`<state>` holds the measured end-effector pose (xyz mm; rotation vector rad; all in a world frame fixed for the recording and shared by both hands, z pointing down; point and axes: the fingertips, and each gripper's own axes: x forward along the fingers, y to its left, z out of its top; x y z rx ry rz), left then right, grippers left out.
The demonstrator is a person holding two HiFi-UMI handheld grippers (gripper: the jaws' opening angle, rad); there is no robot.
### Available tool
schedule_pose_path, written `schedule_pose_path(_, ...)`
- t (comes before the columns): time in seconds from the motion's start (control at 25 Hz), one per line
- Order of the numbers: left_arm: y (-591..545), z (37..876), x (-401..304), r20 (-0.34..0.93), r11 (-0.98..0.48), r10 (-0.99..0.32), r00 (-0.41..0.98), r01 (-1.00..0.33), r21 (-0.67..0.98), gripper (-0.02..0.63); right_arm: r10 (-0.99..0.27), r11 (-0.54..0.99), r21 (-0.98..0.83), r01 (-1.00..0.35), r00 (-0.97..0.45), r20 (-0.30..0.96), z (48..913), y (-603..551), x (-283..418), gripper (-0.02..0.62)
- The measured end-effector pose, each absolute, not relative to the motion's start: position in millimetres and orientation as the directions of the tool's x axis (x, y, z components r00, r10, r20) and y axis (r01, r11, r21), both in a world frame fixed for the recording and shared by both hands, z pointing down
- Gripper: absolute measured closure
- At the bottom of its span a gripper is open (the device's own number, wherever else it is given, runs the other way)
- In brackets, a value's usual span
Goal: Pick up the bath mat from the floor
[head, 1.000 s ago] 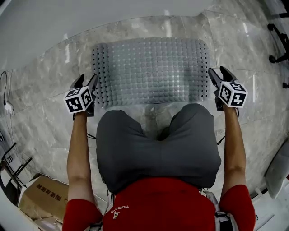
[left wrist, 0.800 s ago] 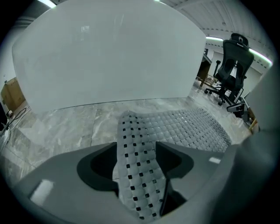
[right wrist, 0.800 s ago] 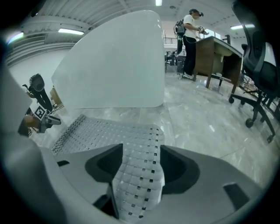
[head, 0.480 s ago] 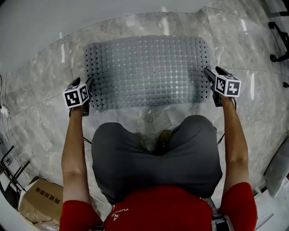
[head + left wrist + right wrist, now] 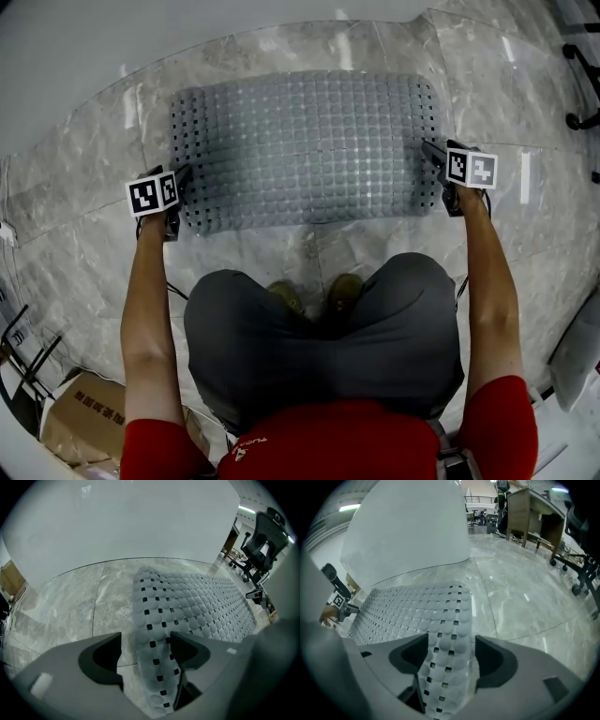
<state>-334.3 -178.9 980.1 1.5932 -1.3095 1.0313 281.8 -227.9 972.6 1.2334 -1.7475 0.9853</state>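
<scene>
- pale veined marble floor (image 5: 84, 216), glossy and hard, fills the room below you; an office chair (image 5: 262, 536) stands well off to one side.
- the bath mat (image 5: 305, 150) lies spread on that floor just ahead of your feet, a grey rounded rectangle with its long side across you.
- it looks like soft rubbery plastic: rows of small domed bumps, with square holes punched along the borders.
- your left gripper (image 5: 144, 641) straddles the mat's left short edge. its jaws are opening, the rim curls up between them, and the outer jaw stands clear of it.
- your right gripper (image 5: 451, 649) does the same at the right short edge: jaws opening, the holed border between them, no squeeze on it that shows.
- by the look of it you are at the grasp step, with the mat not yet off the floor.
- next, close both sets of jaws firmly on the rims, then raise both hands together and level.
- expect the middle to sag and cling; a limp sheet like this could slip from a shallow pinch, so bite well past the edge.
</scene>
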Motion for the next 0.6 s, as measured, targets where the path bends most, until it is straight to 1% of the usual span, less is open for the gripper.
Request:
schedule_pose_path(0.32,-176,994,-336,0.948,-0.088,-0.279,0.156,-0.987,0.136,0.291,-0.334,0.217,-0.168,-0.962,-0.235,0.913,991,-228,284,0.314)
schedule_pose_path(0.52,-177,994,-334,0.940,-0.094,-0.276,0.199,-0.979,0.180,0.290,-0.340,0.205,-0.176,-0.963,-0.238,0.910,991,-228,284,0.314)
schedule_pose_path(0.6,-176,993,-332,0.939,-0.101,-0.282,0.195,-0.980,0.173,0.291,-0.338,0.213,-0.182,-0.960,-0.247,0.908,991,-228,281,0.314)
